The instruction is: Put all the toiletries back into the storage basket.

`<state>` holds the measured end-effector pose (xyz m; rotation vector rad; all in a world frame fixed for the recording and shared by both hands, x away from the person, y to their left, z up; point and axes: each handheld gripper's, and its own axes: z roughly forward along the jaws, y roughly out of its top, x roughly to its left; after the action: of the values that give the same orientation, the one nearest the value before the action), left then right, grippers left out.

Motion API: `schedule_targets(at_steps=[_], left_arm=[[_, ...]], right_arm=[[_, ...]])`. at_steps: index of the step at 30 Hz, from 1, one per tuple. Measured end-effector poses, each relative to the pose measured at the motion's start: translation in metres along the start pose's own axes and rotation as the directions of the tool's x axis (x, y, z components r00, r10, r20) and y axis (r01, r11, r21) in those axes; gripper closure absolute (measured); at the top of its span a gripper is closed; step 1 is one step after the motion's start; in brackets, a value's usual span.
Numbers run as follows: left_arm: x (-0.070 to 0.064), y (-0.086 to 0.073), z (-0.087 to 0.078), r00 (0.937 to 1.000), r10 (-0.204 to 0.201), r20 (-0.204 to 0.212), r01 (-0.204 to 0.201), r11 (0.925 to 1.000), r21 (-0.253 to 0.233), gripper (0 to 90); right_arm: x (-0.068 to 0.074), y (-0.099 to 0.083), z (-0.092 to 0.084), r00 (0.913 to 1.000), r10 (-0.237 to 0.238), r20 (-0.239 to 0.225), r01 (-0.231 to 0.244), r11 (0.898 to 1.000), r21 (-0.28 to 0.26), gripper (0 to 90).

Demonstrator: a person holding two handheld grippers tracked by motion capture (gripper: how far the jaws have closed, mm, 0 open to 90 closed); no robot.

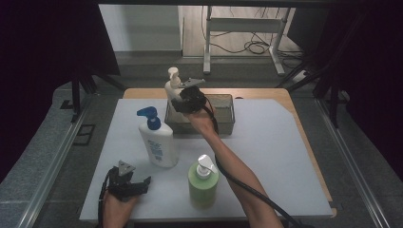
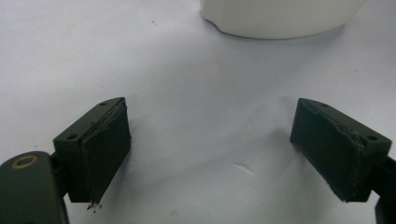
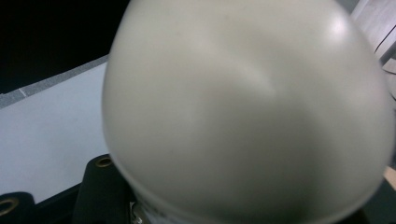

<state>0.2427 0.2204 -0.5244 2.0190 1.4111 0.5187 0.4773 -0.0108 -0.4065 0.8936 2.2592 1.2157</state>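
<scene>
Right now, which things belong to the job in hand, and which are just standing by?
In the job: cream pump bottle, held by the right gripper; dark bin beneath it.

Standing by: blue-capped white bottle; green bottle; left gripper, open and resting on the white mat.

No text legible anywhere. Blue-capped bottle (image 1: 158, 142) carries a blue-printed label, too small to read. Other bottles show no readable marks.
</scene>
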Motion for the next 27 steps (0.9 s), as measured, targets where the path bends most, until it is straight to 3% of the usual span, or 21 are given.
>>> schedule_targets(at_steps=[27], left_arm=[[0.0,0.0,0.0,1.0,0.001,0.0,-0.001,1.0,0.001,11.5]], right_arm=[[-0.001,-0.023,0.012,0.998,0.061,-0.014,-0.06,0.996,0.063,38.4]])
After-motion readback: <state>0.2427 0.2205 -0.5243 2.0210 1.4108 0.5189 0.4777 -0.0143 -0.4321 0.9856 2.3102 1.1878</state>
